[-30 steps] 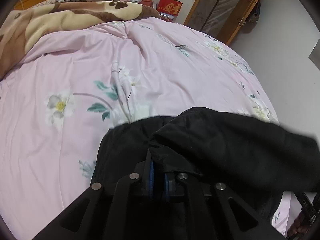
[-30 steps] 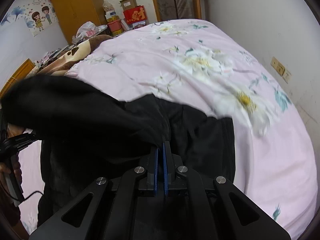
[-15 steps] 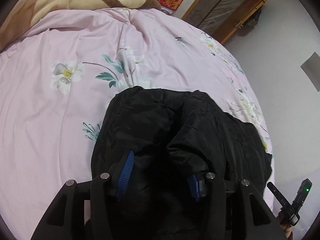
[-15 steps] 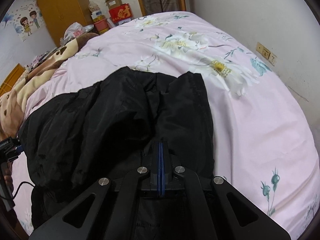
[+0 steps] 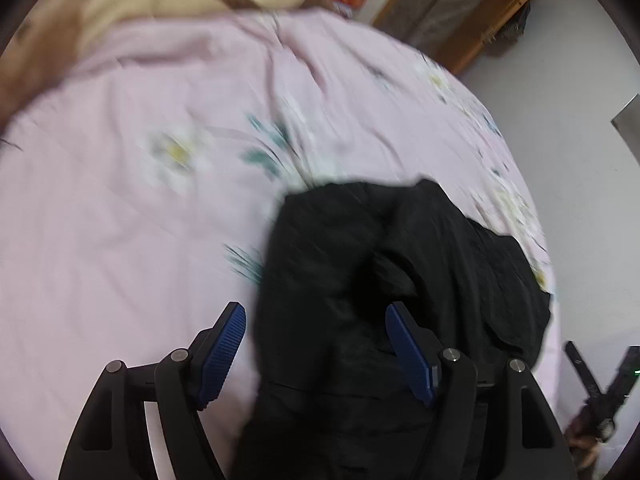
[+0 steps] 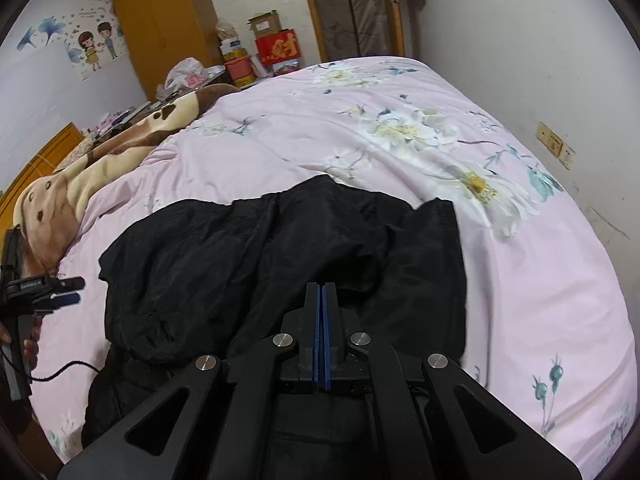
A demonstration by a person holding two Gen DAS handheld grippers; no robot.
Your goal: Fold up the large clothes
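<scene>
Now that the left tool has just spread and released it, the black garment lies folded near the bed's edge; the right tool is clenched empty.

Both grippers are black angular linkages with silver pivot screws; ribbed blue pads; a thin black cable.

Bedroom clutter around the bed
Pink floral bedspread; brown blanket at ten o'clock, red box and yellow wardrobe toward twelve
</scene>
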